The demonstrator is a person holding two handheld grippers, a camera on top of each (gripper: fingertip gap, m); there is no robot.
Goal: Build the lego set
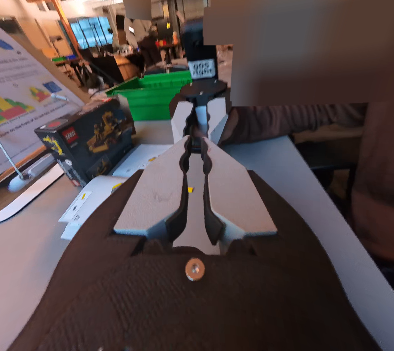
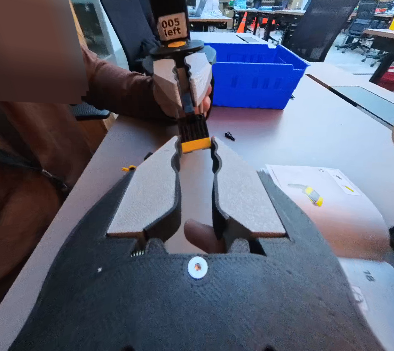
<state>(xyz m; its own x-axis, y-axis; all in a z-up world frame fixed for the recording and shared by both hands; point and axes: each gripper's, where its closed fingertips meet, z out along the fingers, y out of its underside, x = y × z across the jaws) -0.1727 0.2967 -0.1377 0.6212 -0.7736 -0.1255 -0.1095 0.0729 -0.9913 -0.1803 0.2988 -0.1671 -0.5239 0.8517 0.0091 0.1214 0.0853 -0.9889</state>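
Observation:
A small lego assembly, a black ribbed block [image 2: 193, 127] with a yellow end [image 2: 196, 145], is held in the air between both grippers. My right gripper [image 2: 196, 144] is shut on the yellow end. My left gripper [image 2: 188, 104] faces it and is shut on a narrow black part at the other end. In the left wrist view, my left gripper [image 1: 196, 140] has its tips close on a dark piece [image 1: 195, 146], and the right gripper [image 1: 198, 131] stands just beyond. The piece is mostly hidden there.
A blue bin [image 2: 255, 80] stands behind the grippers, and a green bin [image 1: 153, 93] at the opposite side. The lego box [image 1: 89, 140] and open instruction booklet [image 2: 309, 191] lie on the table. A small black piece [image 2: 229, 136] and a yellow piece [image 2: 129, 168] lie loose. Both grippers' tips are close together, under 4 cm apart.

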